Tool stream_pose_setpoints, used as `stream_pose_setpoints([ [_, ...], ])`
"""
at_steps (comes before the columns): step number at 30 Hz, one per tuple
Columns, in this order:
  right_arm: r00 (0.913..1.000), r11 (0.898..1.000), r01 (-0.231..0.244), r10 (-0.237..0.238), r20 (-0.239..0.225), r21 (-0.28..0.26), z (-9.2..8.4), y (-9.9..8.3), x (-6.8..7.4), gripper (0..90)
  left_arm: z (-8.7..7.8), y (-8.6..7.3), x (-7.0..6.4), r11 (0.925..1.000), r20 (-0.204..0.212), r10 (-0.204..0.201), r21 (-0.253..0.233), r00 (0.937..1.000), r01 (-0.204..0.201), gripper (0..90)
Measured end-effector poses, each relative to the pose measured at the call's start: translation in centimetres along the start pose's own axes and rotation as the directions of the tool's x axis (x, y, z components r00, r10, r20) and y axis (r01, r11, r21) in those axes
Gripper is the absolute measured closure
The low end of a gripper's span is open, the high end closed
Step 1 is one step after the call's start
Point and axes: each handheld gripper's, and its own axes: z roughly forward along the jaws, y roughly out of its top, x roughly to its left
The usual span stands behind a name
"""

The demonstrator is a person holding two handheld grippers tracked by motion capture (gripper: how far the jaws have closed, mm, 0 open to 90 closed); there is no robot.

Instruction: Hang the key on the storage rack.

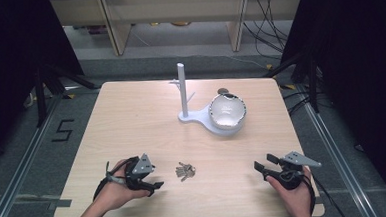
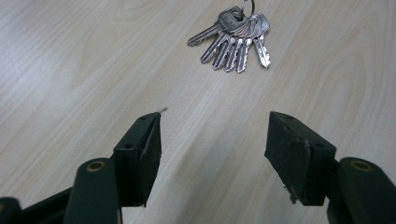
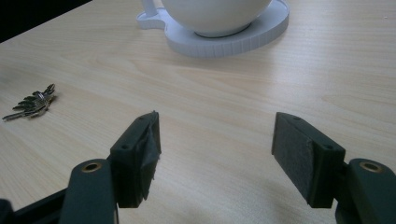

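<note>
A bunch of silver keys (image 1: 185,171) lies on the wooden table (image 1: 131,121) near its front edge, fanned out on a ring. In the left gripper view the keys (image 2: 236,39) lie just ahead of the jaws. My left gripper (image 1: 155,183) rests to the left of the keys, open, with bare wood between its jaws (image 2: 215,140). My right gripper (image 1: 260,167) sits at the front right, also open and holding nothing (image 3: 215,140). From its view the keys (image 3: 32,105) are far off to the left.
A white stand (image 1: 201,119) with an upright post (image 1: 182,89) and small pegs stands at the table's middle back. A white bowl (image 1: 227,110) sits on its round base (image 3: 261,32). Dark curtains and cables surround the table.
</note>
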Motion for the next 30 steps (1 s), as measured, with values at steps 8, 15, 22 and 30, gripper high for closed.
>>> stream_pose_setpoints([
  [8,0.9992,1.000,-0.024,0.024,-0.032,0.009,0.0,0.0,0.0,33.2,2.1,5.3,1.2,0.9903,0.085,0.083,0.104,0.9929,-0.092,31.7],
  [15,0.9997,1.000,-0.012,0.012,-0.020,0.019,0.2,0.0,0.0,33.1,4.7,9.6,2.1,0.9574,0.194,0.092,0.253,0.9767,-0.140,27.9],
  [22,0.9996,1.000,-0.020,0.021,-0.019,0.021,0.2,0.0,0.0,32.8,6.6,11.4,1.5,0.8986,0.242,0.171,0.359,0.9551,-0.252,22.7],
  [30,0.9988,0.998,-0.042,0.043,-0.024,0.043,0.3,0.0,0.3,32.8,8.2,11.1,0.6,0.8591,0.284,0.191,0.415,0.9397,-0.300,22.4],
])
